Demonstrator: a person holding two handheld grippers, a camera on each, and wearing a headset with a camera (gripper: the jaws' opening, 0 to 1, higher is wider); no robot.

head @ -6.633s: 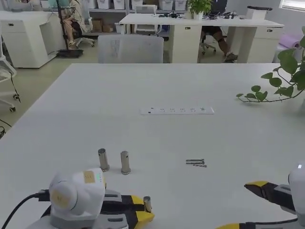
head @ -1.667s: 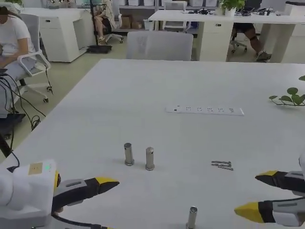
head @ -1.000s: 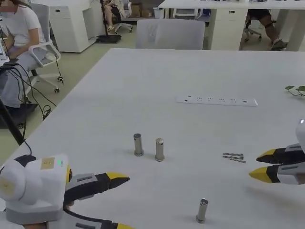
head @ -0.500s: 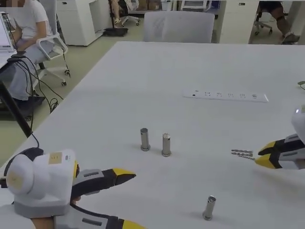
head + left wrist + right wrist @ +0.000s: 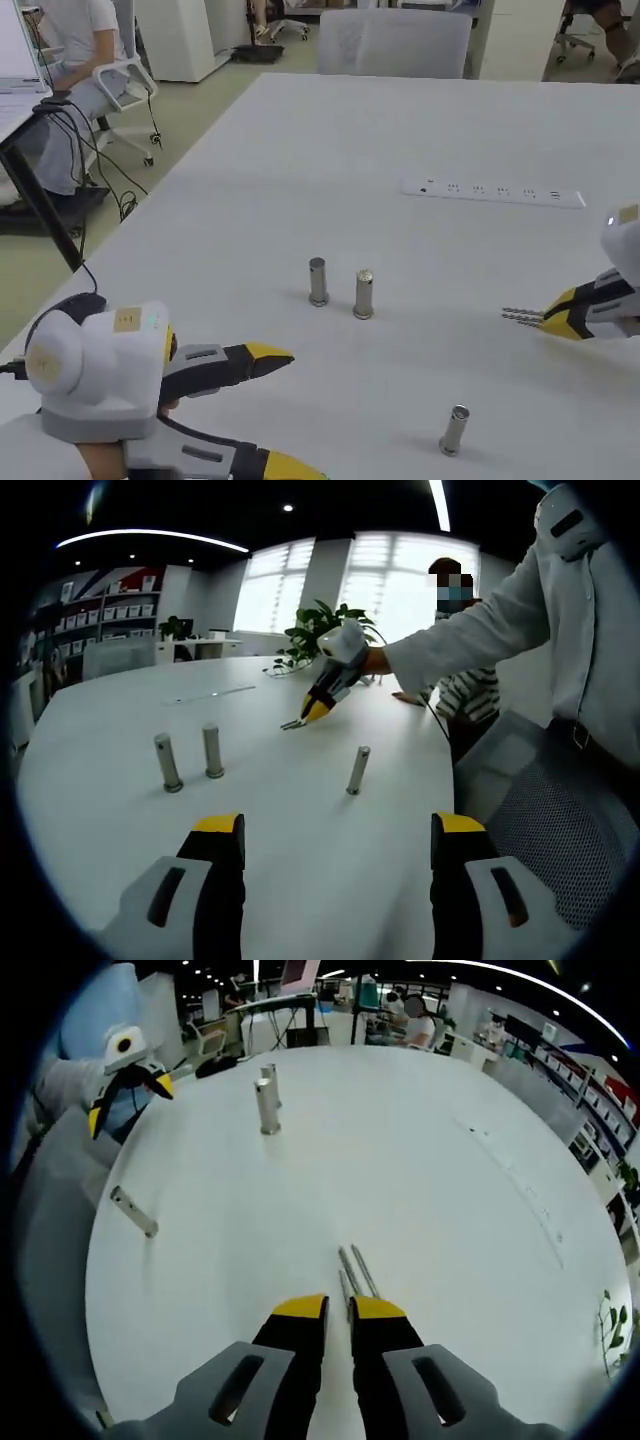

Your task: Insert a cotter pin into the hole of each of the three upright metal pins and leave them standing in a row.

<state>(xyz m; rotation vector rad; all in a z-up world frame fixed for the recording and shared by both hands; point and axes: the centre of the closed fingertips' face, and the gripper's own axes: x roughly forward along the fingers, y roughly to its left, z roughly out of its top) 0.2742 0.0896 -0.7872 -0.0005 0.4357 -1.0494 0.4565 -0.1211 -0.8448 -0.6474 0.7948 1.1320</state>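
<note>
1. My right gripper (image 5: 340, 1312) is down at the cotter pins (image 5: 352, 1272), which lie loose in a small bunch on the surface (image 5: 430, 1160), toward its right edge. Its jaws are almost together, and the near ends of the bunch sit at the slit between them. I cannot tell whether they are clamped on one.
2. My left gripper (image 5: 328, 825) hangs over the near edge with its jaws wide apart, holding nothing.
3. The first pin (image 5: 318, 281) and second pin (image 5: 363, 294) stand upright near the middle of the surface, close together but not touching.
4. The third pin (image 5: 455, 429) stands alone closer to the near edge, well apart from the other two.
5. I see no cotter pin through any of the three, though the holes are too small for me to be sure. I judge that all three insertions are left to do.
6. The row is not made either, since the third pin stands out of line with the other two. I would say the task is at its first pickup.
</note>
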